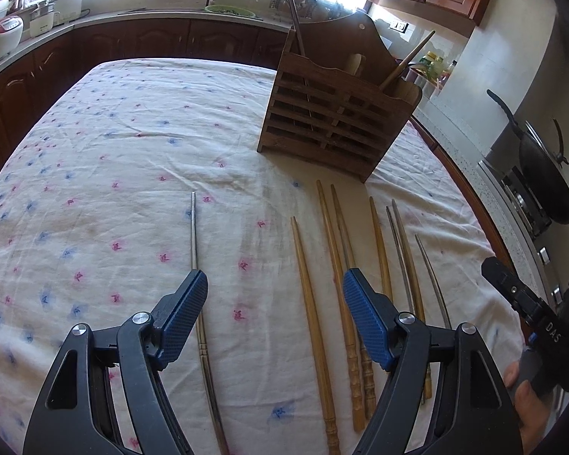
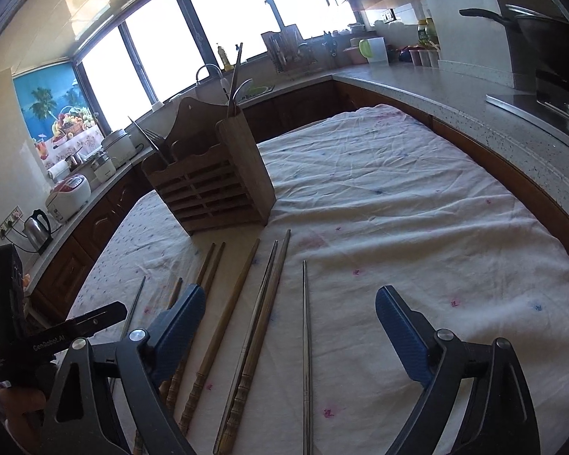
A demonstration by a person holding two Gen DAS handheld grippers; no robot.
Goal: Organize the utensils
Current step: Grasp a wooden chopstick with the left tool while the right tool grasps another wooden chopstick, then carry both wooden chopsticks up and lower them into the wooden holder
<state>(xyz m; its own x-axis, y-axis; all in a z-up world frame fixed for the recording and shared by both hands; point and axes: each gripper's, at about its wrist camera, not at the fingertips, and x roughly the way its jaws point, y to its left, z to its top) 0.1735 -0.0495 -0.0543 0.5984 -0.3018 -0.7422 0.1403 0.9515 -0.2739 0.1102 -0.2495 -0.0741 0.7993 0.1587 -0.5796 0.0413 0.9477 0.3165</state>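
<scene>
A thin, wrinkled cloth (image 1: 140,159) with a matt weave and small printed flowers covers the tabletop. The slatted holder (image 1: 322,113) is dark, dull wood. Most chopsticks are pale matt wood (image 1: 307,295), some with carved, ridged ends; two are smooth bright metal (image 2: 305,326). The fingers (image 1: 364,314) carry blue dimpled rubbery pads on matt black plastic arms with shiny metal pins.

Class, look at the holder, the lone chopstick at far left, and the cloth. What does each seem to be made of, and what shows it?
Holder: dark wood, matte, grain and slats visible.
Lone chopstick: probably steel, thin, grey, shiny.
Cloth: woven fabric, creased, printed flowers.
</scene>
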